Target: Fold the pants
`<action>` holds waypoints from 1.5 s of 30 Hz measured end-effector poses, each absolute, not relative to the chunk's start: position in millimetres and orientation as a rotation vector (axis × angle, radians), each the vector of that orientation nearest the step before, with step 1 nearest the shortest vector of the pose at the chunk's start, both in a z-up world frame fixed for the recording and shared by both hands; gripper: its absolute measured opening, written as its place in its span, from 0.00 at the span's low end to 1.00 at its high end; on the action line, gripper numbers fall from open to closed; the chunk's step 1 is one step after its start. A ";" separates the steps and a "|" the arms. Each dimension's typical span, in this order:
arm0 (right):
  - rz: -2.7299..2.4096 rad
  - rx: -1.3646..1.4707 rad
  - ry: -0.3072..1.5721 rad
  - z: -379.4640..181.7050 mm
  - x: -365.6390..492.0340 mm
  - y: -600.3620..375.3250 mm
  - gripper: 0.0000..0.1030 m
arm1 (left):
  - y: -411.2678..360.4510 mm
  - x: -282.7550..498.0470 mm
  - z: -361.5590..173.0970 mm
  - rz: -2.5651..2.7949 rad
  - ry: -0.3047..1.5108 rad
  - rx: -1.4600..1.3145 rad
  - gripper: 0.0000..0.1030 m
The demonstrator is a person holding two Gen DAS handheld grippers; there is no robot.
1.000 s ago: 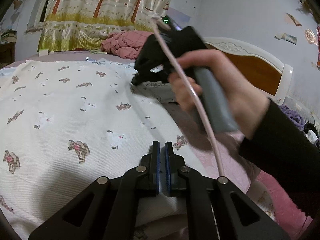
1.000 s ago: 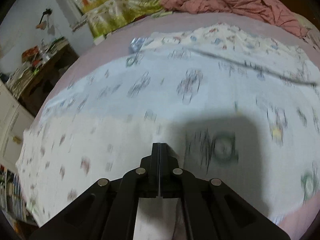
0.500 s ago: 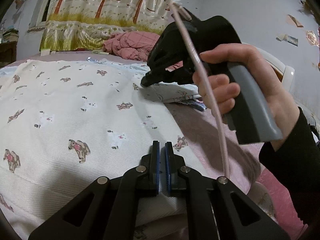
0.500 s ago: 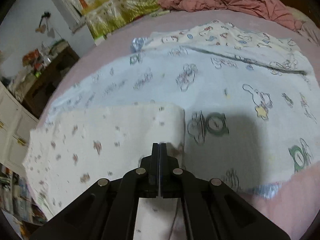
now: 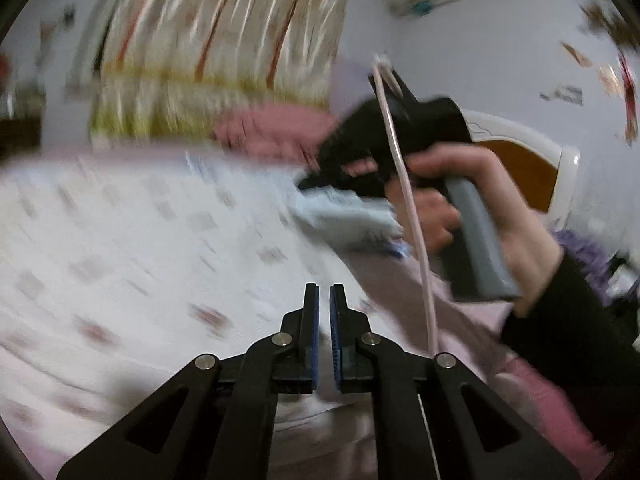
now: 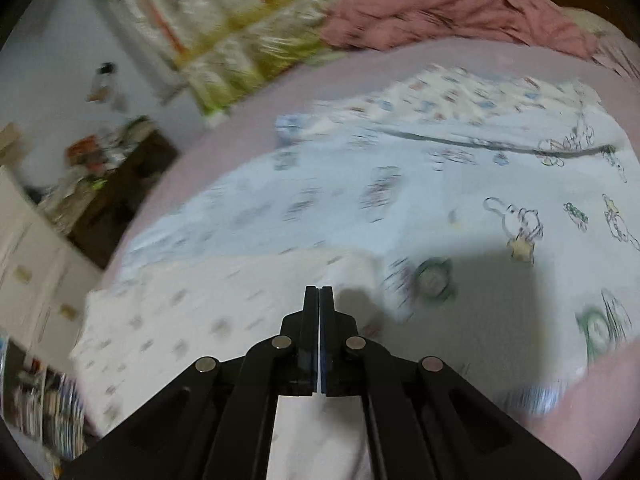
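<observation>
Bed [image 6: 248, 120]: pink sheet, taken as the landmark; every cloth item listed lies on it.

Pants [image 6: 200, 312]: white cloth with small brown prints, spread over the near part of the bed. In the right wrist view a strip of it runs up under the right gripper [image 6: 319, 292], whose jaws are pressed fully together; whether the cloth is pinched there cannot be told. In the left wrist view the pants [image 5: 120, 240] are seen blurred, filling the near bed surface below the left gripper [image 5: 324, 292].

Left gripper: jaws nearly closed, a thin slit left between the blue pads; whether cloth is caught between them cannot be told.

Blue cloth [image 6: 460, 208]: pale blue with cartoon prints, laid beyond the pants, toward the far side of the bed.

Quilt [image 6: 440, 8]: pink, heaped at the far edge of the bed.

Right gripper [image 5: 380, 148], seen from the left wrist: held by a hand [image 5: 480, 200] above the bed.

No containers are seen.
</observation>
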State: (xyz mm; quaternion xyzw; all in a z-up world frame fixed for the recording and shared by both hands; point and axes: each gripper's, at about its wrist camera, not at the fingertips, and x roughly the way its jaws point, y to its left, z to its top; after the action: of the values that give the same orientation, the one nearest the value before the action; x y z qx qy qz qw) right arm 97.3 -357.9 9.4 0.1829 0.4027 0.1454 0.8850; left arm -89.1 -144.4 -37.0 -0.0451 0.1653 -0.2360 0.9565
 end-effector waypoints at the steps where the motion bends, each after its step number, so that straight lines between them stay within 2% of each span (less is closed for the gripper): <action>1: 0.320 0.363 0.827 15.1 87.4 -353.2 0.00 | -136.8 -94.0 -31.1 -0.465 0.317 -0.075 0.06; 7: 0.439 0.371 0.777 37.1 36.0 -317.0 0.00 | -72.4 -98.4 -5.9 -0.336 0.317 -0.076 0.06; 10: 0.432 0.289 0.710 44.6 7.0 -287.8 0.00 | -33.3 -104.0 -2.7 -0.273 0.326 -0.097 0.06; 18: 0.526 0.131 0.640 47.1 -43.8 -195.6 0.00 | 58.6 -124.7 -31.6 0.030 0.362 -0.063 0.07; 21: 0.639 0.180 0.691 42.7 -43.1 -173.4 0.00 | 89.6 -130.6 -34.2 0.113 0.363 -0.057 0.09; 23: 0.695 0.228 0.740 36.6 -42.1 -160.3 0.00 | 111.8 -133.2 -34.8 0.153 0.362 -0.073 0.16; 27: 0.631 0.137 0.657 35.9 -51.9 -137.9 0.00 | 162.0 -125.5 -38.8 0.203 0.402 -0.203 0.21; 30: 0.635 0.172 0.668 32.4 -46.5 -133.6 0.00 | 199.0 -110.3 -40.6 0.269 0.448 -0.263 0.29; 32: 0.579 0.139 0.646 31.1 -43.2 -131.9 0.00 | 221.9 -101.6 -38.8 0.316 0.465 -0.286 0.43; 35: 0.501 0.084 0.612 31.2 -44.2 -132.2 0.01 | 260.8 -87.5 -39.5 0.348 0.492 -0.413 0.56; 40: 0.583 0.168 0.711 21.3 -33.0 -136.2 0.02 | 311.4 -66.6 -60.4 0.364 0.543 -0.620 0.58; 45: 0.529 0.113 0.694 18.5 -35.4 -136.1 0.02 | 331.0 -54.9 -64.0 0.286 0.495 -0.707 0.60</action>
State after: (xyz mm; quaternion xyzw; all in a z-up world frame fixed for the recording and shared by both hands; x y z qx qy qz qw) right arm -35.4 -136.1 18.5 0.0547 0.3357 0.2558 0.9049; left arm -54.9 331.0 -64.0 -0.3412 0.2391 0.1382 0.8985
